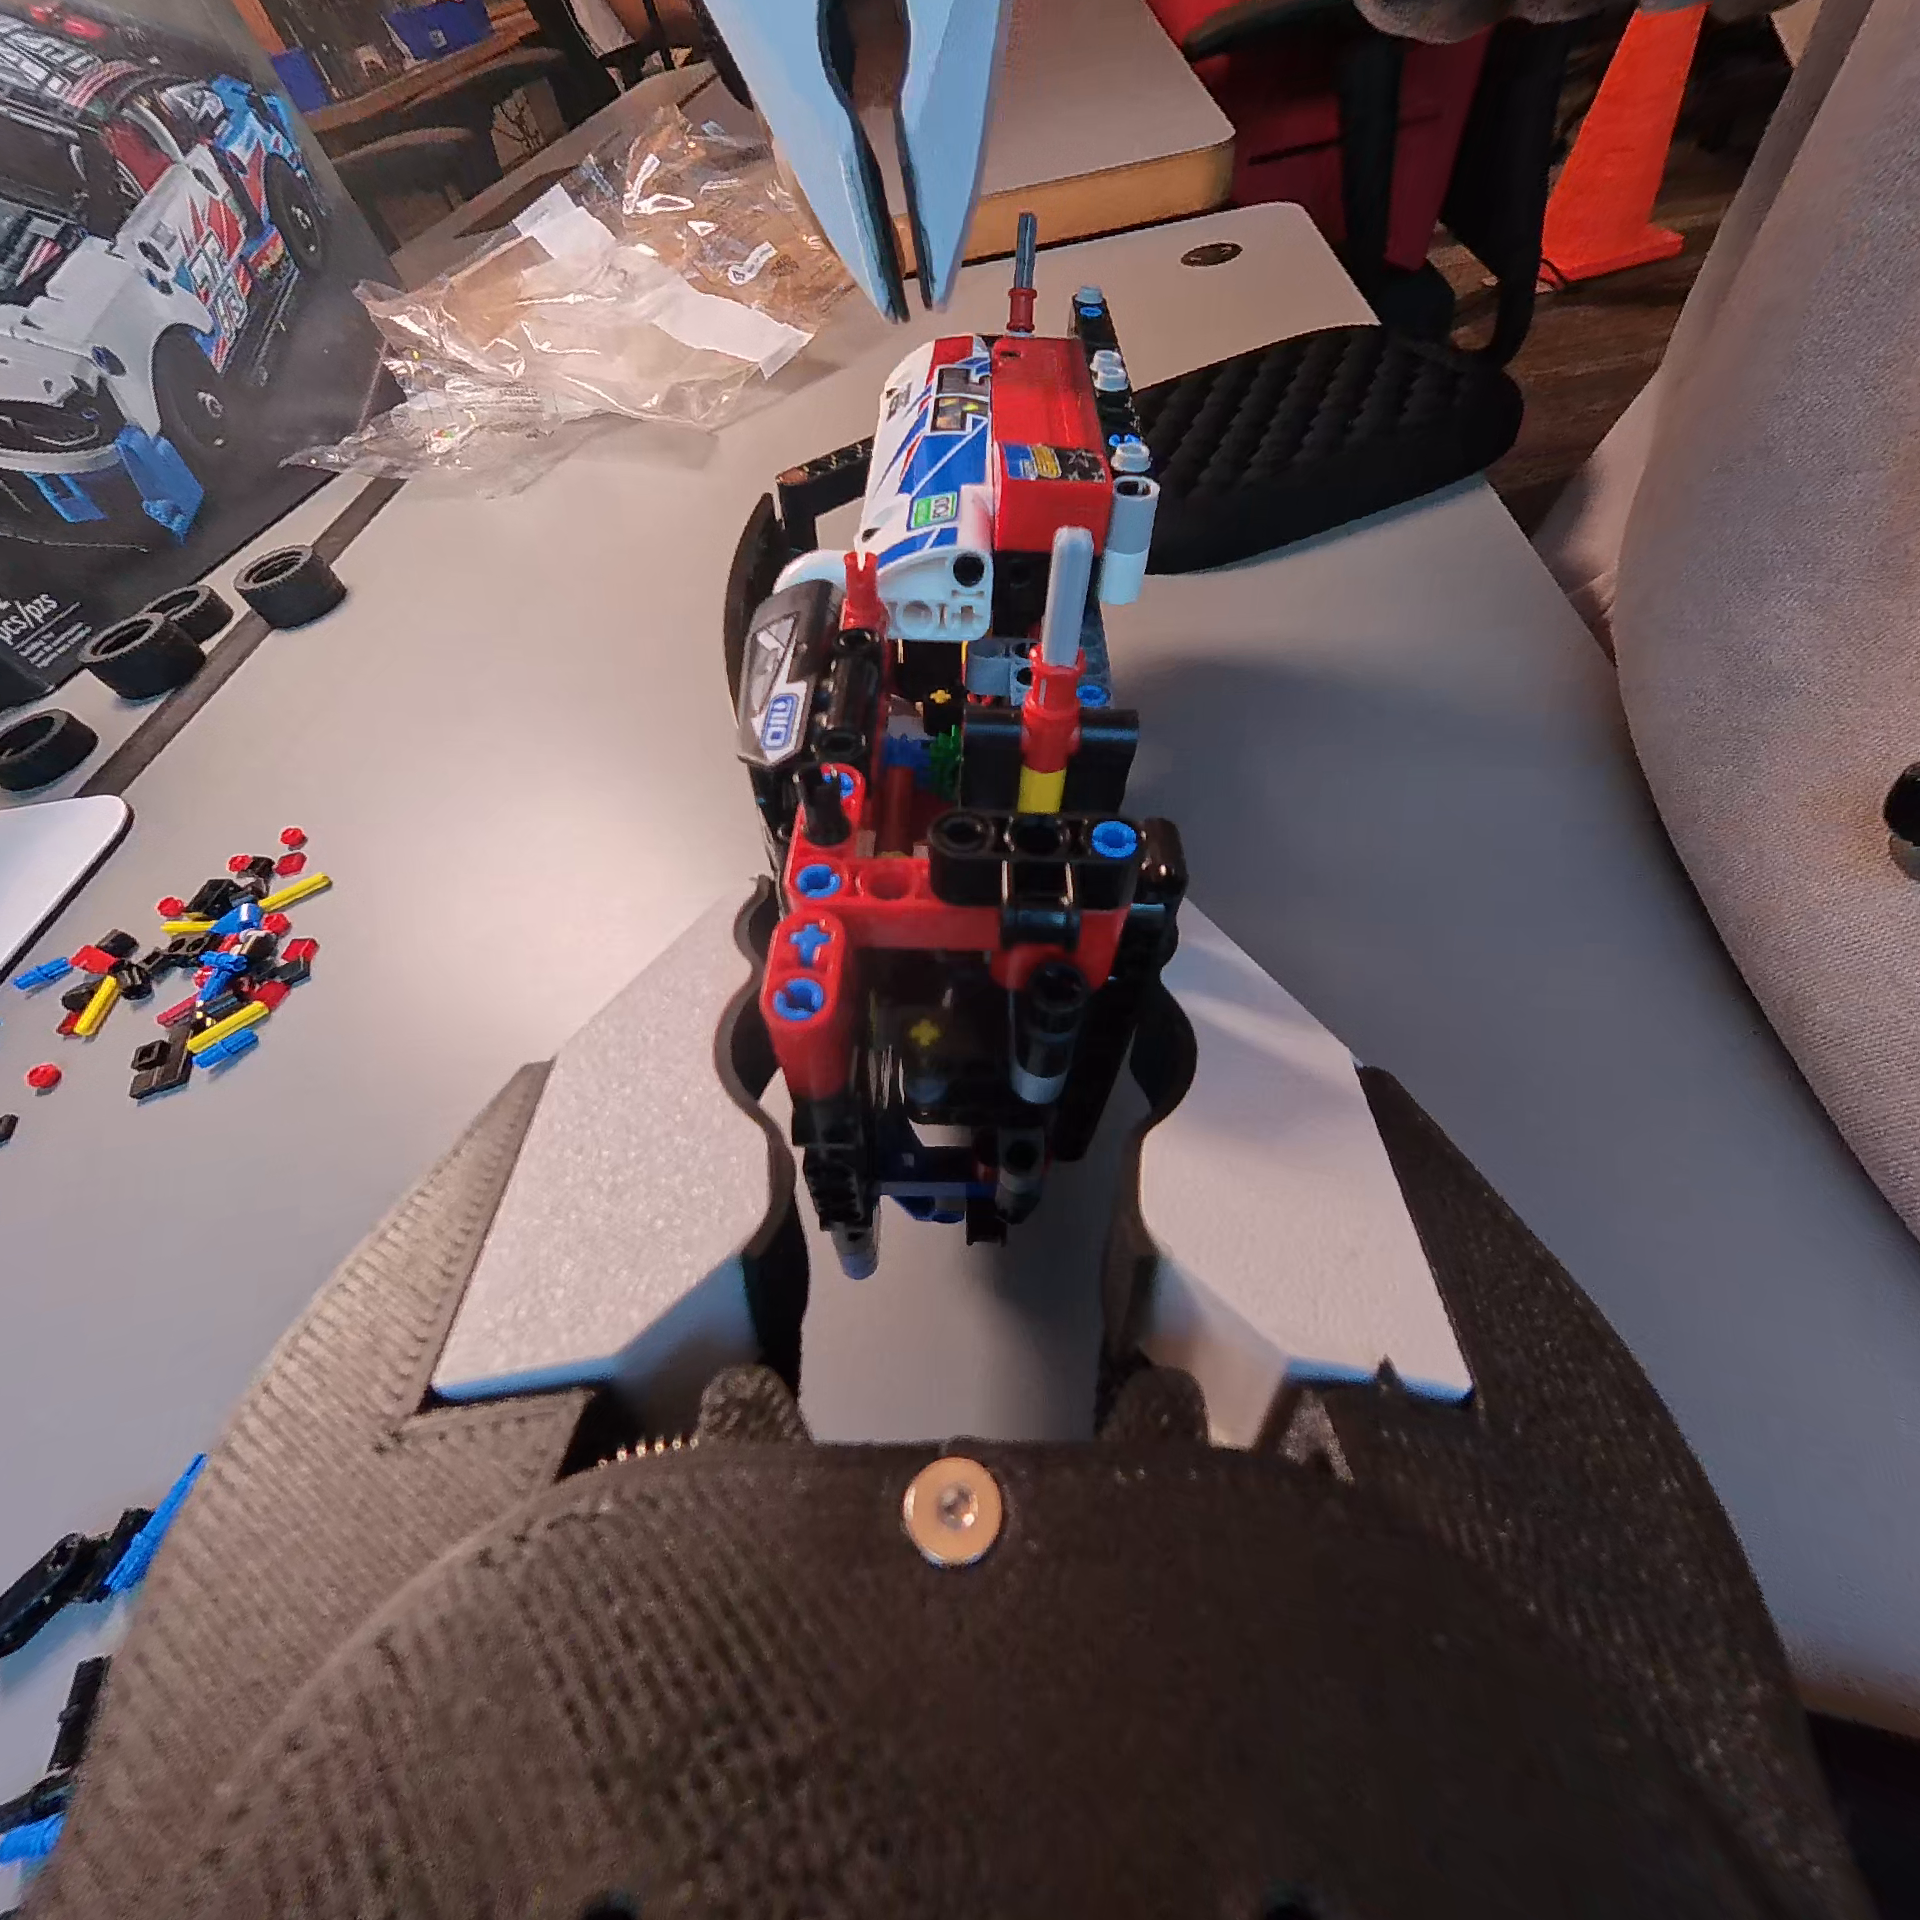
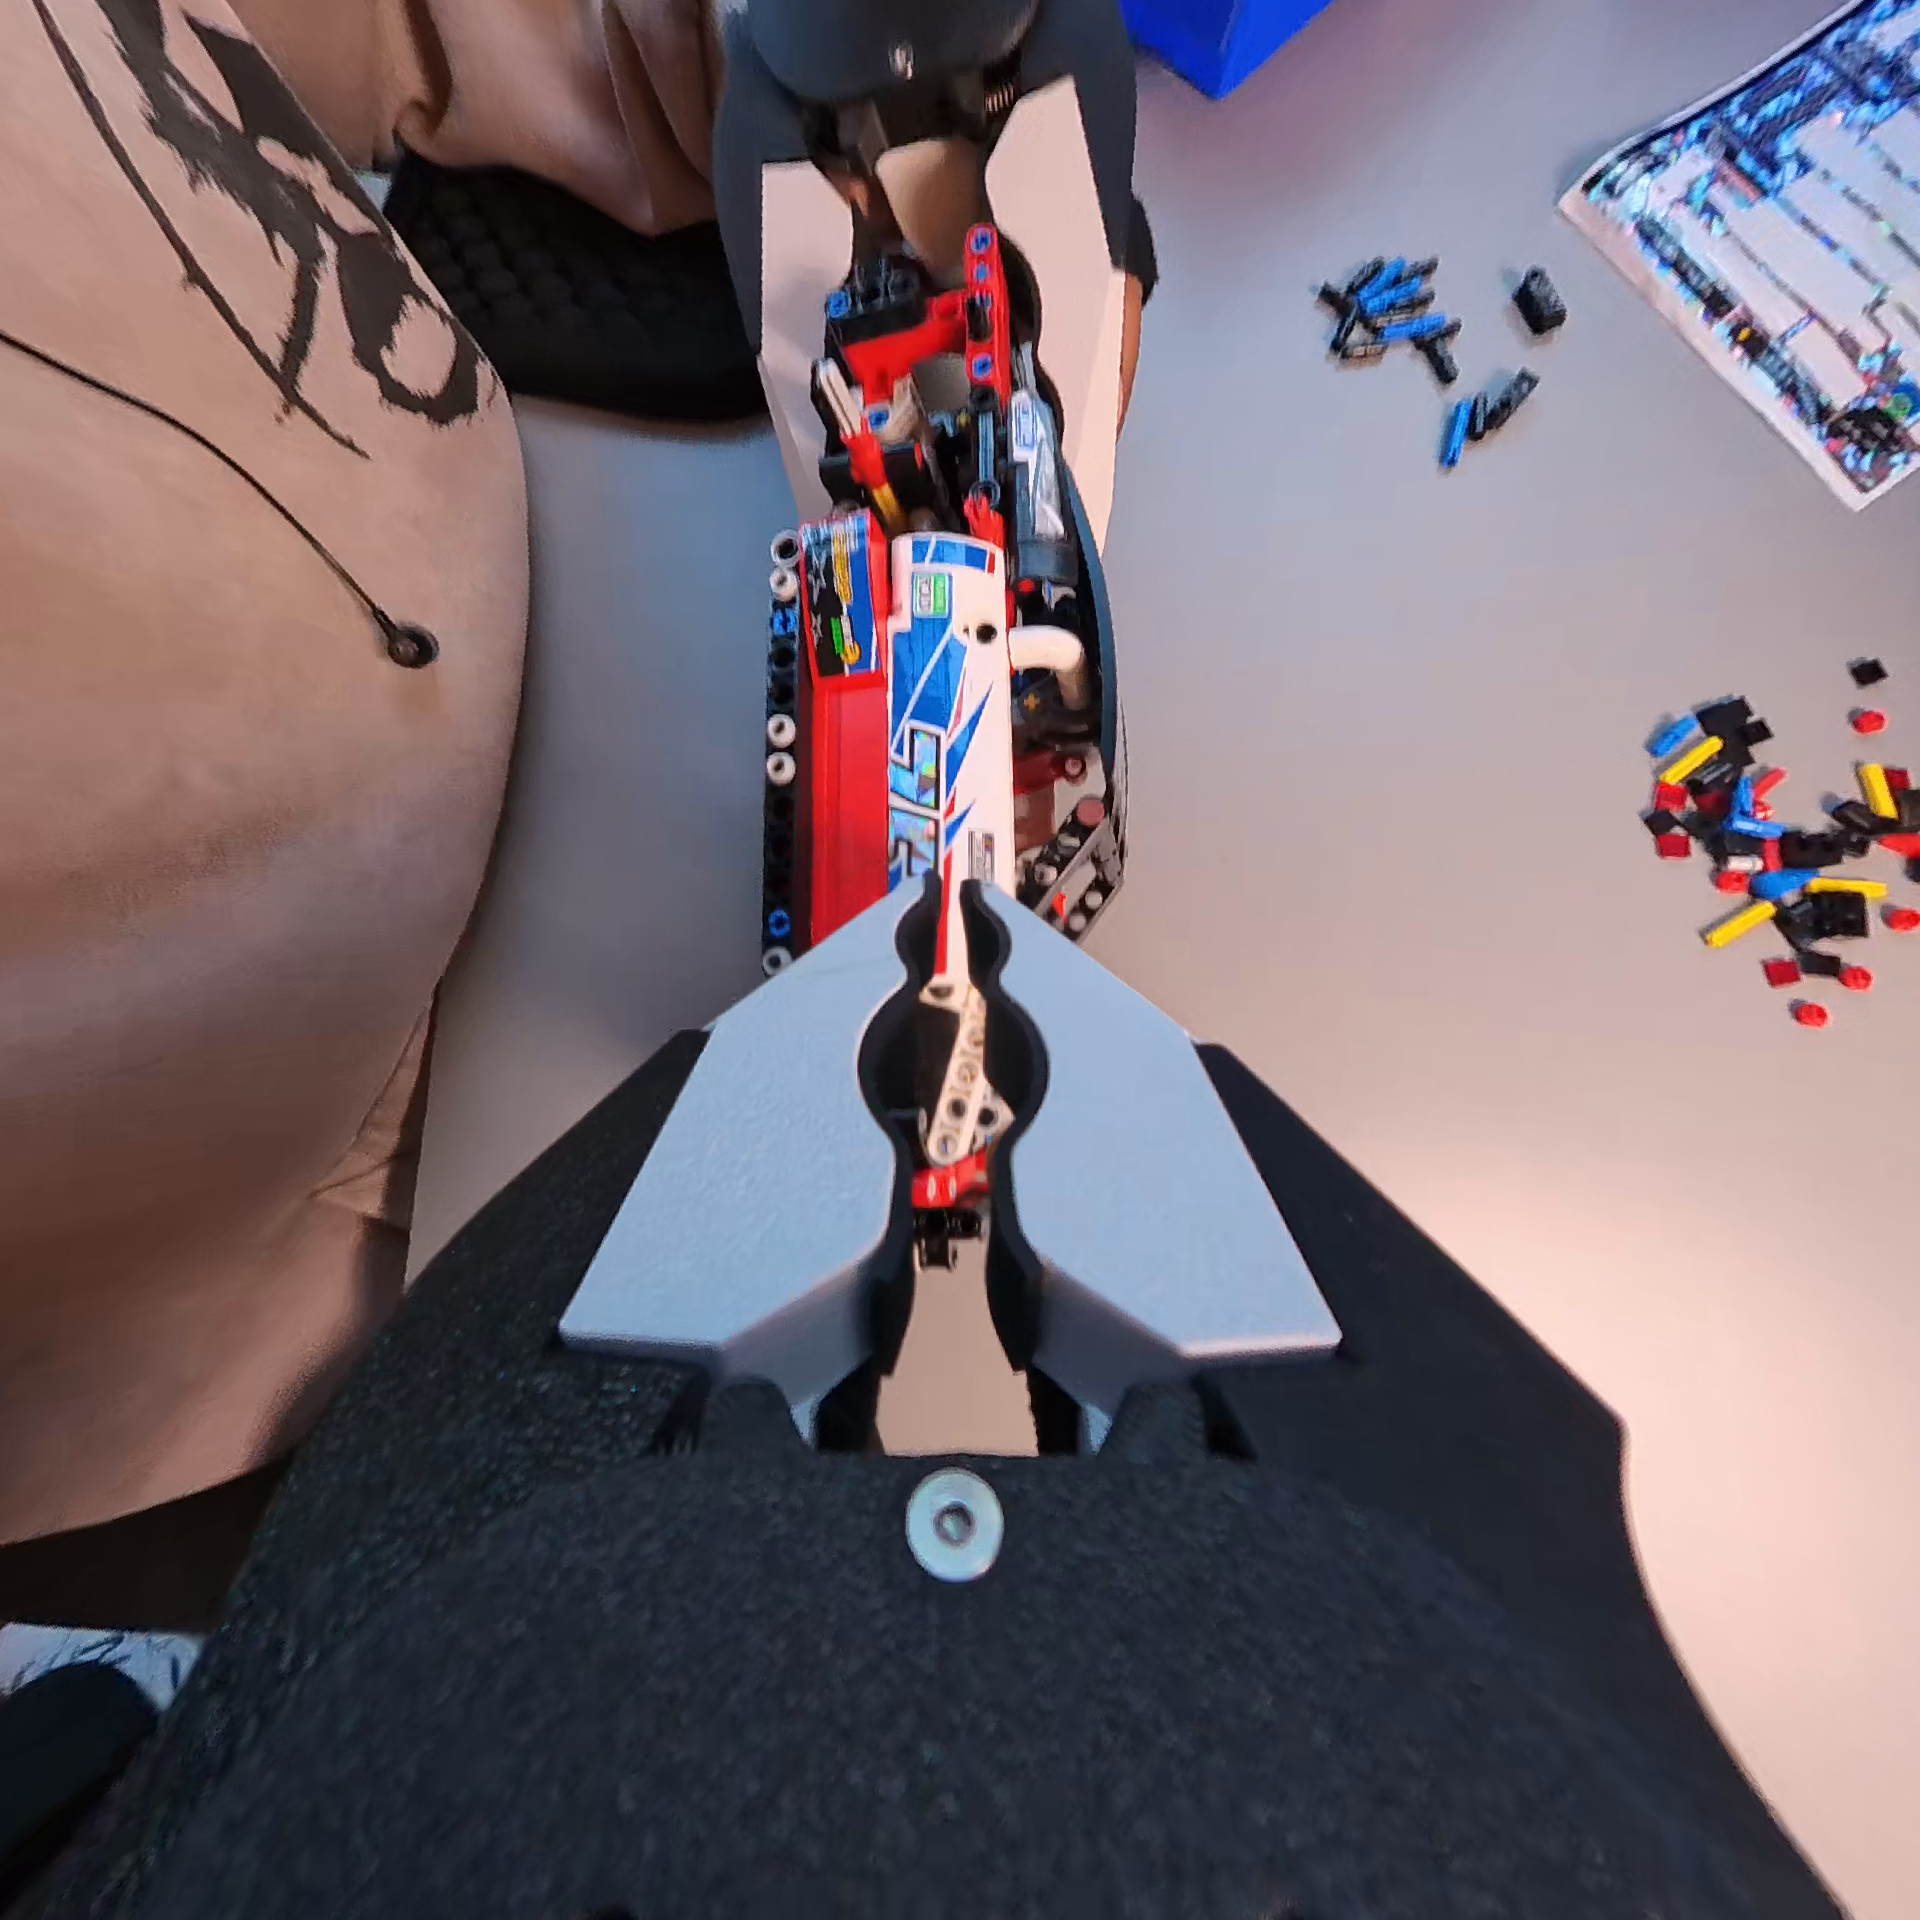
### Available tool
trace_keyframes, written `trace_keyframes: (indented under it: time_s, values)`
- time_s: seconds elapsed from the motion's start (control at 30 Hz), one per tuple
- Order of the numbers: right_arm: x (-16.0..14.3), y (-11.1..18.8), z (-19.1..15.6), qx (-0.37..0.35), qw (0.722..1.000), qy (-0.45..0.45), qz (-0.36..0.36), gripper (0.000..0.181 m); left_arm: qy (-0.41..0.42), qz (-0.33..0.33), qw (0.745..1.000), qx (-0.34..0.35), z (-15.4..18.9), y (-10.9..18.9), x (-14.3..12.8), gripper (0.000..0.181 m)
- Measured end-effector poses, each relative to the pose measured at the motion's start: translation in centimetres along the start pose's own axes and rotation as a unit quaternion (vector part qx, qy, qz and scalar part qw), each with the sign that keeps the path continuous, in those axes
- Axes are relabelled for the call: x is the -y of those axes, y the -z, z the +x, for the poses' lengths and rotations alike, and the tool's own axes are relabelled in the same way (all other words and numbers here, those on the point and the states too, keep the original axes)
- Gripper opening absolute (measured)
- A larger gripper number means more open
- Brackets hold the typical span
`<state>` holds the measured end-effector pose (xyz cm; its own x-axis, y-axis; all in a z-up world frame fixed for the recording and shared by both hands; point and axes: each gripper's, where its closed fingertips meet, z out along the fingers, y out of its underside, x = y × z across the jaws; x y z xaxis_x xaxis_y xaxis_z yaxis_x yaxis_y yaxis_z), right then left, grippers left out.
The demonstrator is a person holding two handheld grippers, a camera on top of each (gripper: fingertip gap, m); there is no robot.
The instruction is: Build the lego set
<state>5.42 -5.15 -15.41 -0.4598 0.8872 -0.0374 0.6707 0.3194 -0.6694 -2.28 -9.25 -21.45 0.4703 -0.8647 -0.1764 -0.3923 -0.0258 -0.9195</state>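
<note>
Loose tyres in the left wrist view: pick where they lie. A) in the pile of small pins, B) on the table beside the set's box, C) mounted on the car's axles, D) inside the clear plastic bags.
B: the black tyres sit loose on the grey table against the printed box, apart from the half-built car that the left gripper clamps.
</note>
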Motion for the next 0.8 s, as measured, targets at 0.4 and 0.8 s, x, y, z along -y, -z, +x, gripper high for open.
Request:
trace_keyframes:
  time_s: [0.4, 0.8]
  values:
    - [-0.2, -1.1, -0.5, 0.004, 0.999, 0.034, -0.011, 0.013, 0.004, 0.0, 1.0, -0.001, 0.0, 0.1, 0.0, 0.066]
    - [-0.7, -0.1, -0.2, -0.009, 1.0, 0.013, 0.016, 0.002, 0.008, 0.001, 1.0, -0.001, 0.0, 0.2, 0.0, 0.066]
